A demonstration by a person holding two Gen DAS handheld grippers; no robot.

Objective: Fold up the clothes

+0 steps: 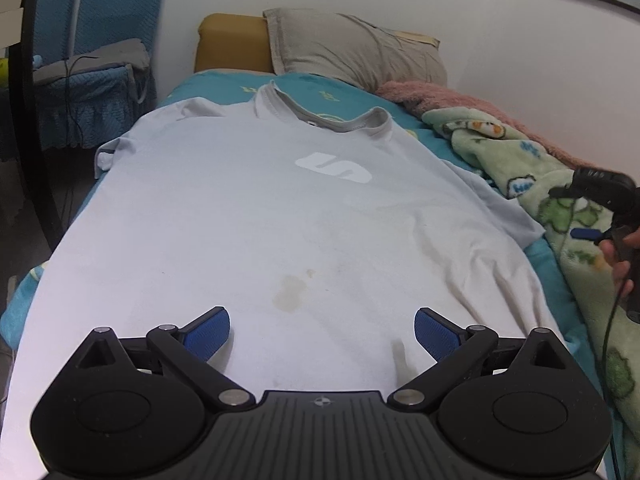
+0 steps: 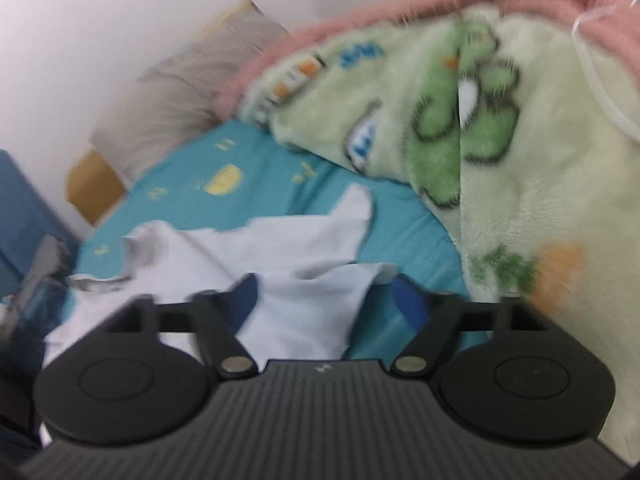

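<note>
A pale grey-white T-shirt (image 1: pixel 260 220) lies spread flat, front up, on the bed, collar toward the pillow, with a white logo (image 1: pixel 334 166) on the chest and faint stains near the hem. My left gripper (image 1: pixel 322 330) is open and empty just above the shirt's hem. My right gripper (image 2: pixel 324 294) is open over the shirt's right sleeve (image 2: pixel 316 256), which lies between the blue pads; that view is blurred. The right gripper also shows at the right edge of the left wrist view (image 1: pixel 612 216), held in a hand.
The bed has a teal sheet (image 1: pixel 344 96). A grey pillow (image 1: pixel 352 48) lies at the head. A green and pink fleece blanket (image 1: pixel 520 160) is bunched along the right side by the wall. A blue covered chair (image 1: pixel 92 72) stands at the left.
</note>
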